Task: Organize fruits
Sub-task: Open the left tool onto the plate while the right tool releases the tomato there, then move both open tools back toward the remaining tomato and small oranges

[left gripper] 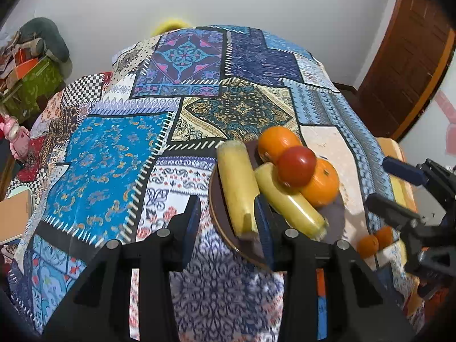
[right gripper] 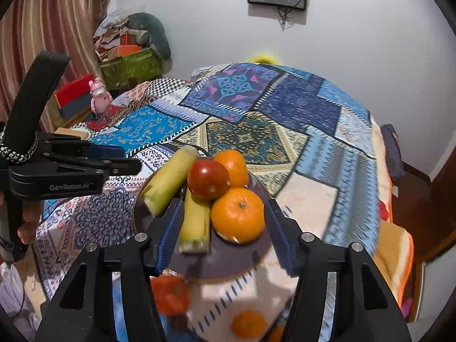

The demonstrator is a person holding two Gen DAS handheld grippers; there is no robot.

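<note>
Dark brown round plate (left gripper: 219, 216) sits on the patchwork cloth (left gripper: 114, 156) over the surface, near its front edge. On the plate: two bananas, two oranges, one red apple (left gripper: 296, 165), piled together. Apple rests on top of the pile, touching both oranges and the inner banana. Far orange (left gripper: 273, 139) lies toward the plate's back rim; near orange (left gripper: 323, 185) w/ green stem dot toward its right rim. Outer banana (left gripper: 236, 182) lies along the plate's left side, inner banana (left gripper: 290, 202) runs diagonally under the apple; both are pale yellow, smooth, w/ blunt cut ends. Oranges have glossy, dimpled skin; the apple is shiny w/ a yellowish patch.

Cloth is printed in blue, teal, cream and black geometric and floral patches, w/ a plain pale patch right of the plate.

Off the plate, by the front edge: a red tomato-like fruit (right gripper: 171, 293) and small oranges (right gripper: 248, 323), blurred, lying on the cloth.

Left claw (left gripper: 229, 222): blue ribbed pads apart; right pad overlaps the plate's near rim and outer banana's end in left wrist view, contact unclear, nothing visibly clamped. Right claw (right gripper: 225, 233): pads apart, framing the inner banana and near orange, no pad pressing on either.
</note>
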